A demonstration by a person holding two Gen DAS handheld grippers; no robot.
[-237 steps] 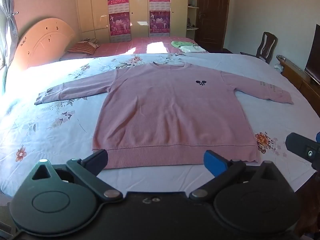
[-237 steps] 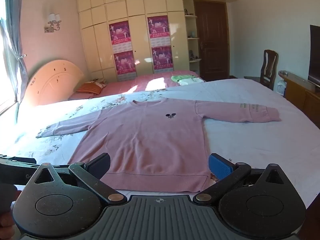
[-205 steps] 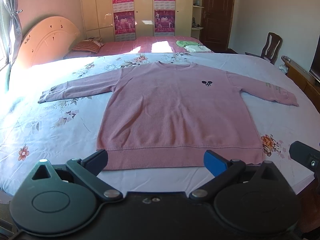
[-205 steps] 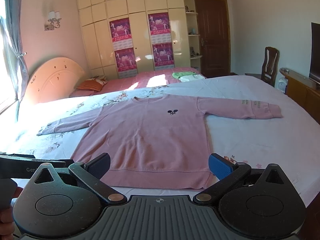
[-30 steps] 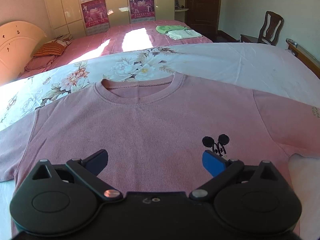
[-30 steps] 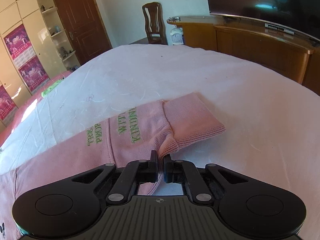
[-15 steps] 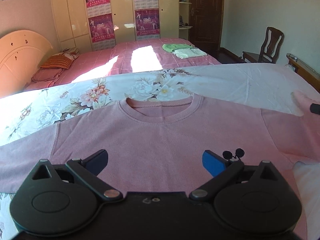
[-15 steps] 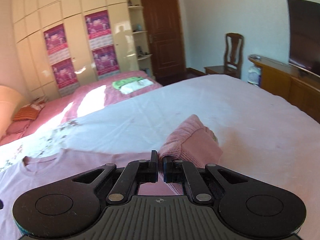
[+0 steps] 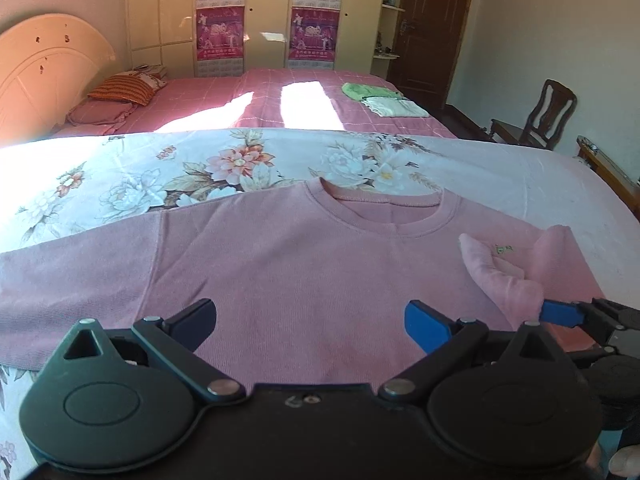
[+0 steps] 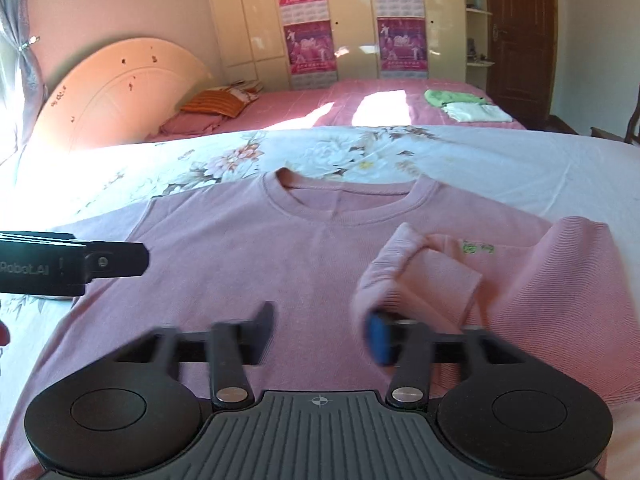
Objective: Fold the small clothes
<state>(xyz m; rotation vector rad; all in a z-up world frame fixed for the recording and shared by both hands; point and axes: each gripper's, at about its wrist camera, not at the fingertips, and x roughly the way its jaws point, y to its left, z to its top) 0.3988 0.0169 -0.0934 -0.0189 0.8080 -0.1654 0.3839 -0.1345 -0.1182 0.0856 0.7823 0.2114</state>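
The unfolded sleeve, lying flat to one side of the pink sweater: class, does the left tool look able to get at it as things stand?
Probably yes. The left tool is open and empty over the sweater, and the flat sleeve lies uncovered on the floral bedspread with nothing between them.

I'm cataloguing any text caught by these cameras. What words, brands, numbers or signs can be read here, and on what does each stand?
"RobotAI": white print on the side of the left gripper, seen from the right wrist; its first letter is cut off at the picture's edge.
Green embroidered lettering on the folded-in sleeve of the pink sweater: too small and blurred to read.
Print on the magenta posters on the wardrobe doors: too small to read.
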